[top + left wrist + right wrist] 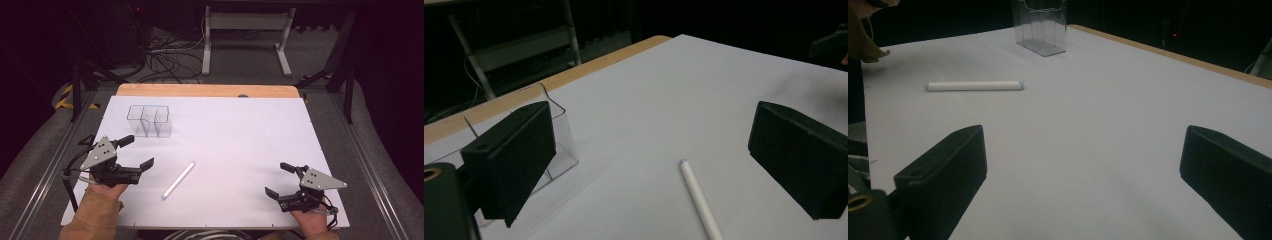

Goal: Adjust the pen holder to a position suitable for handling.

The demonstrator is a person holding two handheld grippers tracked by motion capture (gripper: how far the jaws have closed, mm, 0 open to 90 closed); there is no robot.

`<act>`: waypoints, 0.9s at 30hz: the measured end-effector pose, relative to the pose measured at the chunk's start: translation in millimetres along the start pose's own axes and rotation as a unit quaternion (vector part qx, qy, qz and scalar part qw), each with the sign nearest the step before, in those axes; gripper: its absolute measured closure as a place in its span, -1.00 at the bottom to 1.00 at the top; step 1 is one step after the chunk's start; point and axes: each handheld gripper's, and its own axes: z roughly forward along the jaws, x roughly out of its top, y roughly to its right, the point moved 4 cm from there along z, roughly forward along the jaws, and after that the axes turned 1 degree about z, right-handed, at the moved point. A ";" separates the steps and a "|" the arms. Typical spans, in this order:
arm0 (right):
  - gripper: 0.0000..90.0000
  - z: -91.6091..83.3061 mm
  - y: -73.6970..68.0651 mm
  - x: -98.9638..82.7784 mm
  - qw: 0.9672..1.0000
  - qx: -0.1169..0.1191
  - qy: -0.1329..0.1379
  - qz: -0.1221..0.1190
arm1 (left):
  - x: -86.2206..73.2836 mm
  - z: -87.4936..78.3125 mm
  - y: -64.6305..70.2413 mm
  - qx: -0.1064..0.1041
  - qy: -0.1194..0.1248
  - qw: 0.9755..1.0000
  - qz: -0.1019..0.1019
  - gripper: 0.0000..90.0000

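Your left gripper (pixel 136 152) sits at the near left of the white table (pixel 240 135) with its jaws spread wide and nothing between them. Your right gripper (pixel 280 179) rests at the near right, jaws likewise wide apart and empty. The white tube (pixel 178 180) lies flat on the table between the two, nearer your left gripper and just to its right, slanted with its far end toward the right. In the left gripper view the tube's tip (pixel 683 162) lies ahead between the jaws, touching neither. The clear plastic compartment box (pixel 149 120) stands upright beyond your left gripper, close to its left jaw, well apart from the tube. Open table lies between your right gripper and the tube.
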 end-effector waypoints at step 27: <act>-0.87 -0.2 -0.8 -1.3 1.000 0.010 -0.001 0.003 | 33.2 17.4 -24.9 -0.062 -0.078 0.993 0.063 -0.67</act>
